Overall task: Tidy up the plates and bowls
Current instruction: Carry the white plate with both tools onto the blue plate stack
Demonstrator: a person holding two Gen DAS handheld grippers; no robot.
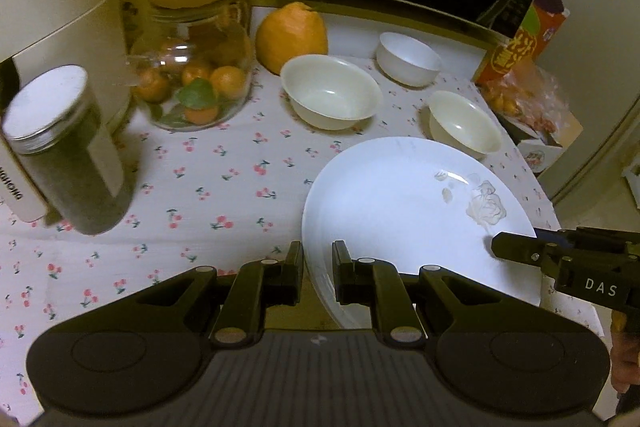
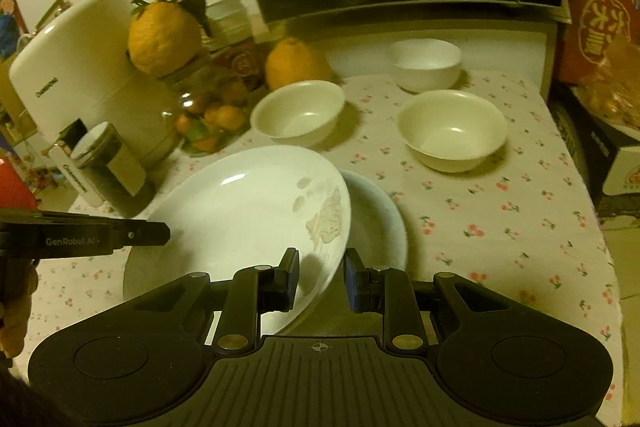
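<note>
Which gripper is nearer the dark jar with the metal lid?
Left. The left gripper grips the white plate on the edge facing the jar; the right gripper holds the plate's opposite edge, farther from it.

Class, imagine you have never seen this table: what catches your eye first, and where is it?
First, the big white plate in the foreground, lifted aslant, its edges pinched by the left gripper and right gripper. Beneath its right side lies a second plate. Behind stand three empty bowls.

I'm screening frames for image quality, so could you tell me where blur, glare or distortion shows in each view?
Left wrist: the metal-lidded jar is motion-smeared, and the table edge bows from the fisheye. Right wrist: glare streaks the plate, and the far white bowl looks soft.
</note>
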